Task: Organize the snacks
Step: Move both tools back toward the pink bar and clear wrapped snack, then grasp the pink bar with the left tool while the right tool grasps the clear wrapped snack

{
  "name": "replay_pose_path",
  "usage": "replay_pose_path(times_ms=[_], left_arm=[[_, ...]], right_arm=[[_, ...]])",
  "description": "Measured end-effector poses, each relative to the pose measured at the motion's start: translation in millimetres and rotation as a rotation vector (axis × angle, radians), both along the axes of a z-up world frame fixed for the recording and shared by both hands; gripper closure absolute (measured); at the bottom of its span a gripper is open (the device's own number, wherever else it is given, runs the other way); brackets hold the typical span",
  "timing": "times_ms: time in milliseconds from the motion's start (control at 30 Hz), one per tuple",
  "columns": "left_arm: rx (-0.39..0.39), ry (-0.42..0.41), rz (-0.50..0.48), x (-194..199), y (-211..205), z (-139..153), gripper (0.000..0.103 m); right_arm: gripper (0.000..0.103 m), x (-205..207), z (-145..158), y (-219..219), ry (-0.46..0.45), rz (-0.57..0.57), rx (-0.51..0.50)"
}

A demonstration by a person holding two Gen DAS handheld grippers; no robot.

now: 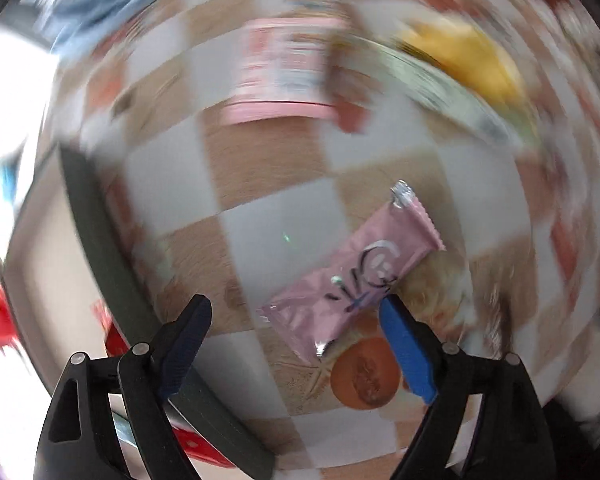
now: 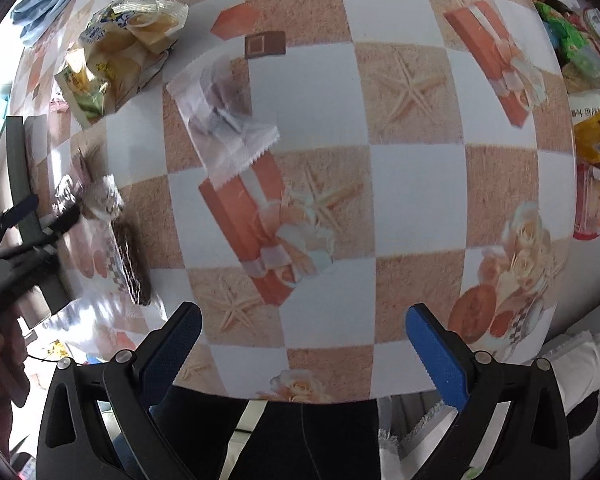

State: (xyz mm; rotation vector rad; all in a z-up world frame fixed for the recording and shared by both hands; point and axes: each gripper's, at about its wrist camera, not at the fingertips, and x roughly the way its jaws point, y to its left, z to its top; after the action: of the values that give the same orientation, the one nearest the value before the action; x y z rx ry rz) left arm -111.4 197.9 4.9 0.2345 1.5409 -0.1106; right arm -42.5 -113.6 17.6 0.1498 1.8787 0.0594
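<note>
Left gripper [image 1: 296, 312] points straight down, jaws spread wide; the pink snack bar [image 1: 352, 276] lies flat on the checkered desk [image 1: 260, 168], touching the blue pad on one side, not pinched. Right gripper [image 2: 304, 320] also spread, empty, over bare cloth near the desk's front edge. A white wrapper [image 2: 224, 128] lies mid-desk, a bag of snacks [image 2: 116, 60] toward the far left corner (left view heavily blurred). Step looks like picking the pink bar; next move calls for centring the jaws across it, then closing.

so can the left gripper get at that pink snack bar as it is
Probably yes: the left gripper is open above the table, and the pink snack bar lies flat by its blue finger with nothing on top.
</note>
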Motion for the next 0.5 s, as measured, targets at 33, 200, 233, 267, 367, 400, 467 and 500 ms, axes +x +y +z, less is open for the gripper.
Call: replay_pose_path(times_ms=[33, 200, 233, 267, 367, 400, 467, 500], left_arm=[[-0.022, 0.001, 0.033, 1, 6, 3, 0.014], [-0.008, -0.002, 0.018, -6, 10, 8, 0.014], [-0.006, -0.001, 0.016, -8, 9, 8, 0.014], [-0.004, -0.002, 0.015, -9, 8, 8, 0.014], [0.020, -0.014, -0.039, -26, -1, 14, 0.014], [0.029, -0.016, -0.060, -22, -10, 12, 0.014], [0.038, -0.018, -0.105, -21, -22, 9, 0.014], [0.038, -0.013, -0.123, -21, -27, 6, 0.014]], right_arm=[[0.000, 3, 0, -1, -0.005, 0.006, -0.002], [0.000, 26, 1, -1, -0.027, 0.040, -0.007], [0.000, 31, 1, -1, -0.030, 0.045, -0.008], [0.000, 34, 0, -1, -0.031, 0.050, -0.009], [0.000, 46, 1, 1, -0.036, 0.071, -0.016], [0.000, 50, 1, 2, -0.039, 0.082, -0.019], [0.000, 57, 2, 4, -0.046, 0.103, -0.026], [0.000, 60, 2, 5, -0.047, 0.111, -0.028]])
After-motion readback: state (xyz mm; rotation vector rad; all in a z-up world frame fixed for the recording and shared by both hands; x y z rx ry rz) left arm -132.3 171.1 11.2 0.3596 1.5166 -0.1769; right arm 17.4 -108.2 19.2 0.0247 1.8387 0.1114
